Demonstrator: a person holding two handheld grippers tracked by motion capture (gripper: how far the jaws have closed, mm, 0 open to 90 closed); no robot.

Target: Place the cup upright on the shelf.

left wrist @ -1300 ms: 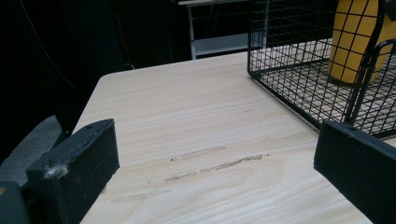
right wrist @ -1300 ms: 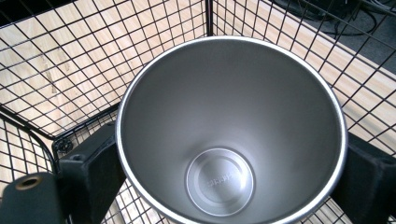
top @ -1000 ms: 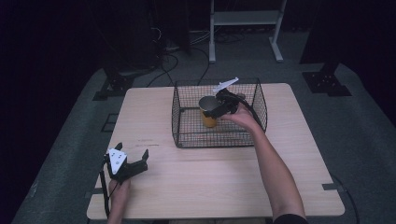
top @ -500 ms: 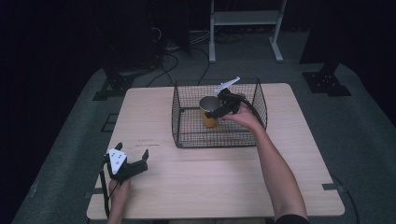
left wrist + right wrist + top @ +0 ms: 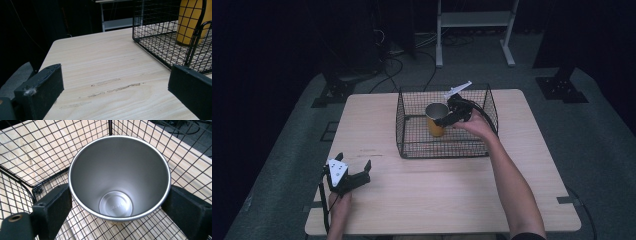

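Note:
An orange cup [image 5: 435,126] with a steel inside stands in a black wire basket [image 5: 412,145] at the back middle of the table. My right gripper [image 5: 438,116] reaches into the basket from the right. In the right gripper view it [image 5: 120,205] looks straight down into the cup [image 5: 120,177], and its jaws press on opposite sides of the rim. My left gripper [image 5: 354,161] rests open at the table's front left, with nothing between its jaws. In the left gripper view it [image 5: 115,92] faces bare tabletop, with the basket [image 5: 155,32] and cup [image 5: 190,22] ahead to the right.
The light wooden table [image 5: 437,200] has bare surface in front of and to the left of the basket. Faint scuff marks [image 5: 112,86] lie ahead of the left gripper. A white metal stand [image 5: 472,30] and cables [image 5: 397,65] sit on the dark floor beyond the table.
The right gripper and the cup have shifted very slightly inside the basket. The left gripper has not moved.

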